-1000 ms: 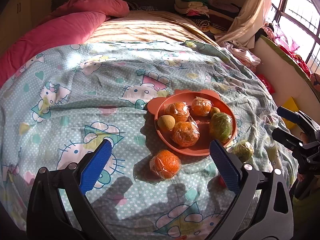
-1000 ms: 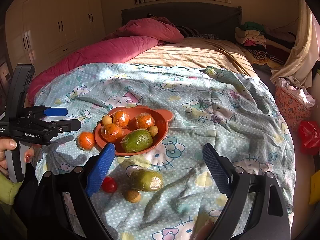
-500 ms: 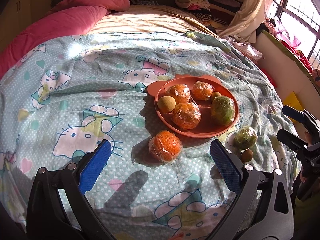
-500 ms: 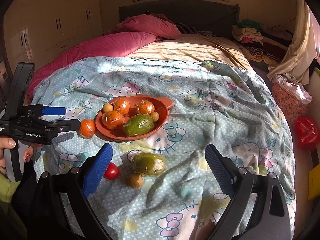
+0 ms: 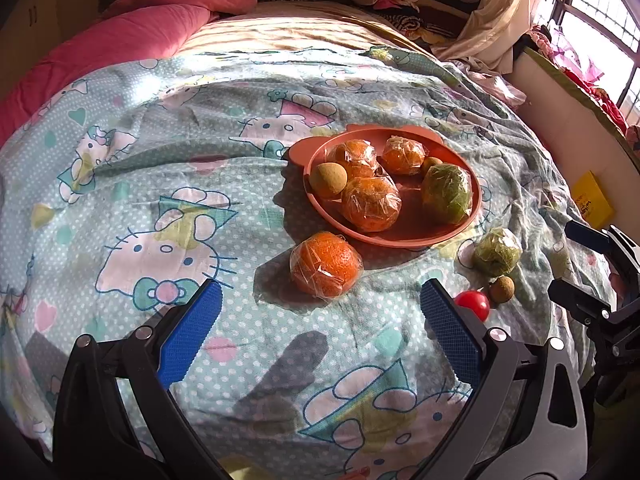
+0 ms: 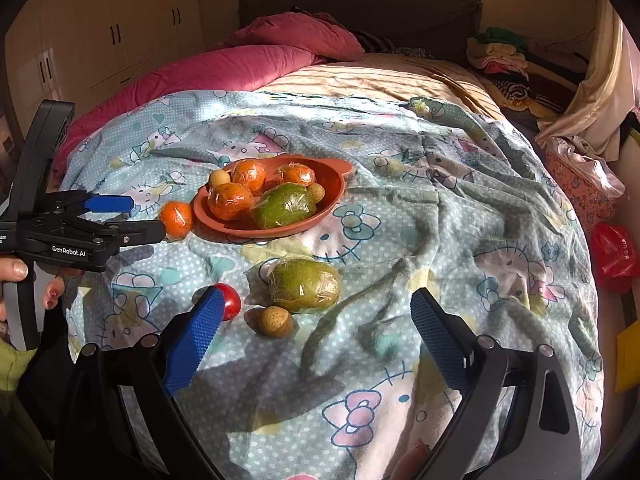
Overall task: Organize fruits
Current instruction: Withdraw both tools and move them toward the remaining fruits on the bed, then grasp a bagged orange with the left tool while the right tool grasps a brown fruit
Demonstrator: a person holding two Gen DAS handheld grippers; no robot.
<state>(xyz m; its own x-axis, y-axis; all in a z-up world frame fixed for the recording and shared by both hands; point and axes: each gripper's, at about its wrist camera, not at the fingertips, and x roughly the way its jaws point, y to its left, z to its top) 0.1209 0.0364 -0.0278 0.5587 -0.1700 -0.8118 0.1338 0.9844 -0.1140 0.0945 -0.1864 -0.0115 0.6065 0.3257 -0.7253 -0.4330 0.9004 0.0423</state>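
An orange plate (image 5: 416,236) (image 6: 336,184) on the bed holds several wrapped oranges, a wrapped green fruit (image 5: 447,193) and small brown fruits. A wrapped orange (image 5: 325,264) (image 6: 176,219) lies on the blanket beside the plate, just beyond my open, empty left gripper (image 5: 320,316) (image 6: 136,220). A second wrapped green fruit (image 6: 304,286) (image 5: 497,251), a small brown fruit (image 6: 274,321) (image 5: 501,289) and a red fruit (image 6: 229,301) (image 5: 473,305) lie before my open, empty right gripper (image 6: 316,328) (image 5: 576,268).
A Hello Kitty blanket (image 6: 440,240) covers the bed's near part. A pink duvet (image 6: 224,72) lies at the back left, folded clothes (image 6: 500,56) at the back right. A red bag (image 6: 614,256) and a yellow item (image 5: 592,200) sit off the bed's right edge.
Both grippers have moved forward and lower toward the fruits; the loose orange now sits between the left fingers' line, and the red and brown fruits came into the left view.
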